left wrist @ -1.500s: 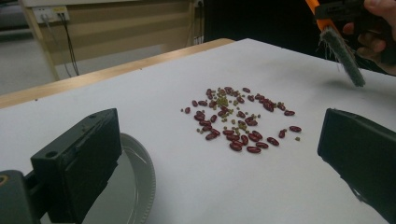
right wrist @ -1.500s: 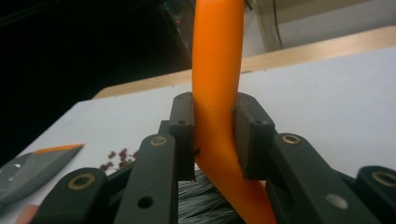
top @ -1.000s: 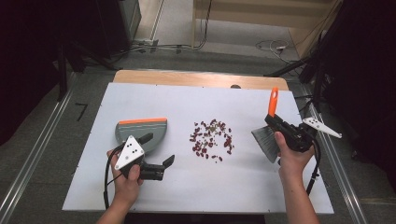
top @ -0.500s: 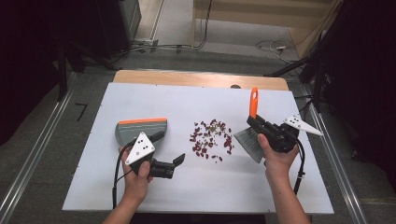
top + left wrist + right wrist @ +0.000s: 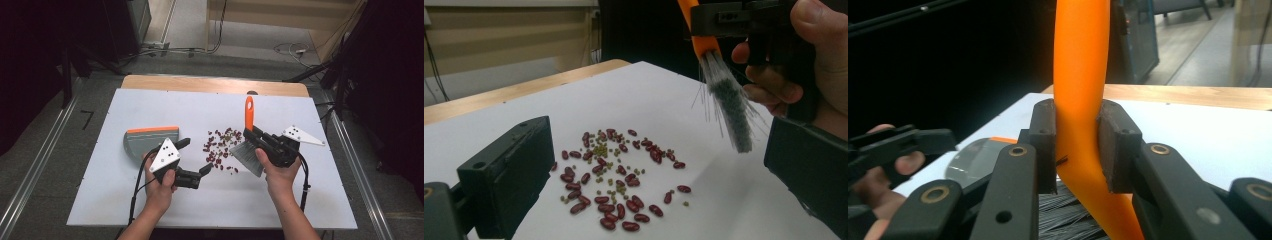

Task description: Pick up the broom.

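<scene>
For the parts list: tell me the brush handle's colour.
Orange. The brush handle shows best in the right gripper view, clamped in the right claw.

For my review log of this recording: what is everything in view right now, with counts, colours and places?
Brush: one, orange handle, grey bristles, right of the pile, clamped in the right gripper.
Dustpan: one, grey with orange edge, on the table's left half.
Beans: one scattered pile, dark red with small green ones, table centre; too many to count.
Table: one, white top, wooden far edge.
Left gripper: one, black, jaws apart and empty, between dustpan and beans.
Right gripper: one, black, jaws shut on the brush handle.
</scene>
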Tool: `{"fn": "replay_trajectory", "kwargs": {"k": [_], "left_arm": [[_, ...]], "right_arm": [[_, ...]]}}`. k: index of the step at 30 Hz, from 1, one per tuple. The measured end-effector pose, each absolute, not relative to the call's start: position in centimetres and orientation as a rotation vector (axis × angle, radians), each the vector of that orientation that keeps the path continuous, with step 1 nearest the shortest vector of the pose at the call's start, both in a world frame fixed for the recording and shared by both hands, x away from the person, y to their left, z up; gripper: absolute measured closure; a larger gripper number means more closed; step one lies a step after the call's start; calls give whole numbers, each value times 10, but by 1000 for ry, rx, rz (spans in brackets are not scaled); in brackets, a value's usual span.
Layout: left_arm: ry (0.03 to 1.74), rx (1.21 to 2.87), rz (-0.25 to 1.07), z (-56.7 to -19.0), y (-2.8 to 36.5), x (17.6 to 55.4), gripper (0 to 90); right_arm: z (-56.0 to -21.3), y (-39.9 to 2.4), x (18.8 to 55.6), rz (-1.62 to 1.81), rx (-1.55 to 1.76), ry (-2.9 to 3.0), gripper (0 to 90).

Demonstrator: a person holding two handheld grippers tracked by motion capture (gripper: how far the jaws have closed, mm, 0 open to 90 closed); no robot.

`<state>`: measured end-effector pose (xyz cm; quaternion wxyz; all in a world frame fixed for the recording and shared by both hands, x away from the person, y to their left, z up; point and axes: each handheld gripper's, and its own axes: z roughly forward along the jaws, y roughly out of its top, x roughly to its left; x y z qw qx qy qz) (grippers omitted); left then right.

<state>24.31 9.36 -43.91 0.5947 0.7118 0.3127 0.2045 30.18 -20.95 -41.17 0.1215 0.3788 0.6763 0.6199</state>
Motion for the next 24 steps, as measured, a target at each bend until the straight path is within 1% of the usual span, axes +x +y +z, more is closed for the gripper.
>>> {"fn": "replay_trajectory", "kwargs": {"k": [14, 16, 18, 21, 24], "left_arm": [[693, 1670, 346, -443, 60, 241, 2], [701, 1677, 338, -444, 54, 240, 26], [704, 1690, 327, -445, 50, 240, 29], [749, 1701, 334, -446, 44, 241, 87], [776, 1715, 340, -448, 39, 240, 169]], "right_arm": [[-407, -178, 290, 1870, 1030, 2015, 699], [-407, -174, 288, 1878, 1019, 2022, 699], [-406, -170, 286, 1886, 1005, 2029, 699], [-405, -166, 283, 1898, 986, 2035, 699], [-403, -162, 279, 1908, 971, 2031, 699]]}}
